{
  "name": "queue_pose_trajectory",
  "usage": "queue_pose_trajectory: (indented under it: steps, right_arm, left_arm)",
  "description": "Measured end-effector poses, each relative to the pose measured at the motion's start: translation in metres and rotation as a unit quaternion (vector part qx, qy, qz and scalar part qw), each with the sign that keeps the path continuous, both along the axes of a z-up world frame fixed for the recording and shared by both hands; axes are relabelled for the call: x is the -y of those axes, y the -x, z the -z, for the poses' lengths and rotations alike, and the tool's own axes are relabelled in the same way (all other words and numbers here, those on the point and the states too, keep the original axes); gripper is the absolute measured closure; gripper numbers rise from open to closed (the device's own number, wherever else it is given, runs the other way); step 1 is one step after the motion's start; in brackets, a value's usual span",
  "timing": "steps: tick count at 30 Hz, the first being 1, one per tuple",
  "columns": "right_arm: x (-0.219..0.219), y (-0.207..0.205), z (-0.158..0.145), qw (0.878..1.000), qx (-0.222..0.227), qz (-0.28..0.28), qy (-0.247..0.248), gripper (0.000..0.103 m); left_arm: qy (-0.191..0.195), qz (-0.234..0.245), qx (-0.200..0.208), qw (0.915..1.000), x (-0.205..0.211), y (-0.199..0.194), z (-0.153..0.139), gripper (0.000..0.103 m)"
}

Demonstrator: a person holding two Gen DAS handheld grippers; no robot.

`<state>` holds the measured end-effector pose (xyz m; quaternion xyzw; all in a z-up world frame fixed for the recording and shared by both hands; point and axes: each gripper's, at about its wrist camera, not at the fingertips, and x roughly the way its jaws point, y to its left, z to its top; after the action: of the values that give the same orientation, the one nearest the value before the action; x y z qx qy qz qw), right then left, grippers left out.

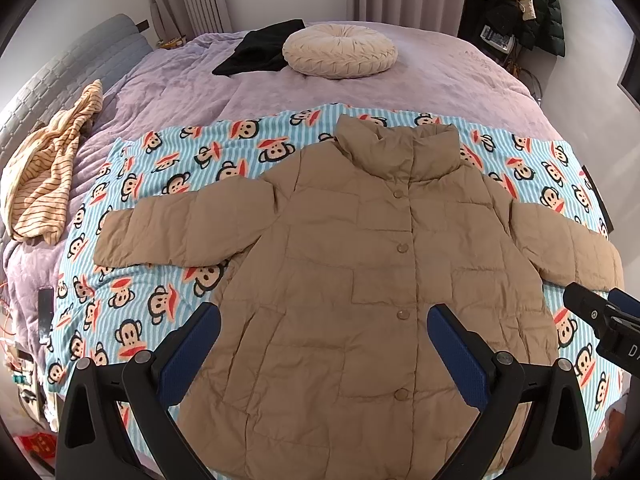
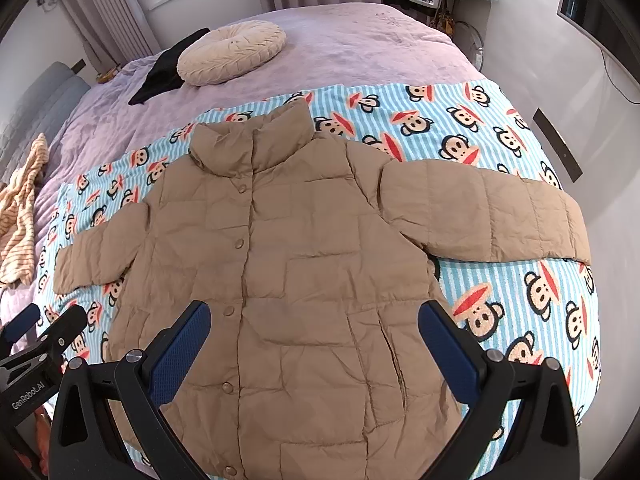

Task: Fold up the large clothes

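A tan quilted puffer jacket (image 1: 360, 264) lies flat and buttoned, front up, on a blue striped monkey-print blanket (image 1: 168, 168), both sleeves spread out sideways. It also shows in the right wrist view (image 2: 288, 264). My left gripper (image 1: 324, 320) is open and empty, hovering above the jacket's lower front. My right gripper (image 2: 314, 316) is open and empty above the lower front too. The right gripper shows at the right edge of the left wrist view (image 1: 600, 316), and the left gripper shows at the left edge of the right wrist view (image 2: 36, 332).
The blanket (image 2: 500, 128) lies on a purple bed cover (image 1: 400, 88). A round cream cushion (image 1: 340, 52) and a black garment (image 1: 260, 50) lie at the far side. A striped yellow garment (image 1: 48, 168) lies at the left. Coats hang on a rack (image 1: 516, 4).
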<state>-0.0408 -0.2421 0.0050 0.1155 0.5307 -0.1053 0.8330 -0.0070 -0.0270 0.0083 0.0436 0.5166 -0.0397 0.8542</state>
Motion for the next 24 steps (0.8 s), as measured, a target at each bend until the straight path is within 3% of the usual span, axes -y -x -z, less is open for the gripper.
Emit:
queue_pose_trajectory:
  steps: [24]
  right_arm:
    - [-0.0014, -0.0049, 0.0015, 1.0, 0.001, 0.0, -0.003, 0.0]
  left_arm:
    - [0.003, 0.002, -0.007, 1.0, -0.0049, -0.0007, 0.0073, 0.0]
